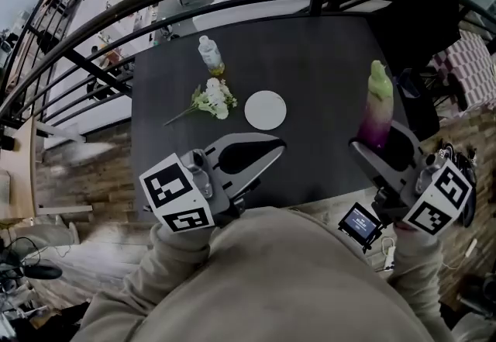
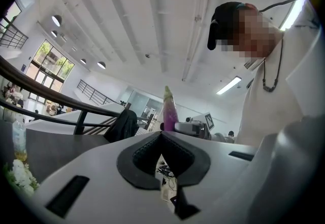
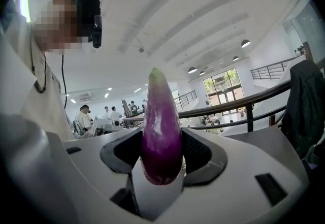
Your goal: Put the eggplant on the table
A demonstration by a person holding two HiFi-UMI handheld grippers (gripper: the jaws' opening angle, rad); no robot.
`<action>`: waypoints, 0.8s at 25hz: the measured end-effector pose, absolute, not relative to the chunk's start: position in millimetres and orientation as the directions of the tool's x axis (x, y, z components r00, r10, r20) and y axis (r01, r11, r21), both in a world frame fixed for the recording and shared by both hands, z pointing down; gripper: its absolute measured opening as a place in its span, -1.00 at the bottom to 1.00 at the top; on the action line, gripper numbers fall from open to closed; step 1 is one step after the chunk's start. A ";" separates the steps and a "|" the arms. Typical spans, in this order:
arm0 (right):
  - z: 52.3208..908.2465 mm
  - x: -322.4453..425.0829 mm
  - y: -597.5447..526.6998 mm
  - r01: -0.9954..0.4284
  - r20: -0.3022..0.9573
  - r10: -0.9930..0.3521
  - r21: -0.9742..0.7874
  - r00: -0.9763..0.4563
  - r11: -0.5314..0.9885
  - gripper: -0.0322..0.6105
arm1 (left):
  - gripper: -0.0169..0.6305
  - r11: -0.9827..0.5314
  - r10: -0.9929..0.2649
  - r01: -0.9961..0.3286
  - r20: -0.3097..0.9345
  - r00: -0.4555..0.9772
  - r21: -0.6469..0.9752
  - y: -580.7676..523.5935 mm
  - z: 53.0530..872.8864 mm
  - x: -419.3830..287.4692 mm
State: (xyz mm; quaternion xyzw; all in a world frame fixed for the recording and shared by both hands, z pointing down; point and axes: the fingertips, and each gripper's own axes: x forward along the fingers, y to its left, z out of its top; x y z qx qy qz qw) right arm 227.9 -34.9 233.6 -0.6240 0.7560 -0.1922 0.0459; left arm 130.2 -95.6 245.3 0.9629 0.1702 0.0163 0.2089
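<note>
- Between the right fingers (image 3: 200, 153), the eggplant (image 3: 161, 131) stands upright, pinched near its round purple bottom.
- The left fingers (image 2: 137, 159) are pressed together, with nothing in them.
- The dark desk (image 1: 310, 61) is below both.

The eggplant (image 1: 377, 112) runs from deep purple at the base through whitish pink to pale green at the tip. The table (image 1: 325, 61) is dark charcoal. On it are a plain white plate (image 1: 265, 110), white flowers (image 1: 213, 98) with green stems, and a clear bottle (image 1: 209, 53) of yellowish liquid. The left gripper (image 1: 277, 148) and right gripper (image 1: 377, 140) are grey with black pads (image 3: 203, 154). Their cubes (image 1: 177, 193) bear black-and-white square markers.
</note>
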 end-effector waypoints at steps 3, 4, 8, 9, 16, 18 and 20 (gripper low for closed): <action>235.5 220.5 -57.2 -0.926 0.192 -0.959 -0.352 -0.211 0.134 -0.16 | -0.93 -0.847 0.341 0.327 -0.044 0.939 0.420 -117.0 248.9 123.8; 235.6 217.7 -63.7 -0.926 0.199 -0.957 -0.353 -0.210 0.129 -0.16 | -0.93 -0.845 0.342 0.328 -0.044 0.939 0.422 -123.0 249.4 121.2; 233.6 203.6 -81.8 -0.926 0.226 -0.949 -0.354 -0.218 0.129 -0.16 | -0.93 -0.838 0.341 0.327 -0.047 0.939 0.437 -137.1 251.8 109.7; 235.4 199.8 -86.3 -0.926 0.230 -0.947 -0.354 -0.223 0.132 -0.16 | -0.93 -0.838 0.340 0.324 -0.045 0.939 0.438 -140.8 254.5 106.5; 242.3 184.9 -115.5 -0.914 0.239 -0.928 -0.359 -0.285 0.188 -0.16 | -0.93 -0.854 0.274 0.259 -0.033 0.961 0.451 -161.7 265.5 87.1; 237.7 185.0 -123.3 -0.910 0.232 -0.923 -0.356 -0.305 0.212 -0.16 | -0.93 -0.862 0.248 0.235 -0.030 0.968 0.449 -165.5 264.0 85.8; 232.9 185.9 -132.9 -0.906 0.222 -0.918 -0.346 -0.330 0.242 -0.16 | -0.93 -0.872 0.220 0.211 -0.031 0.975 0.441 -171.0 259.8 86.3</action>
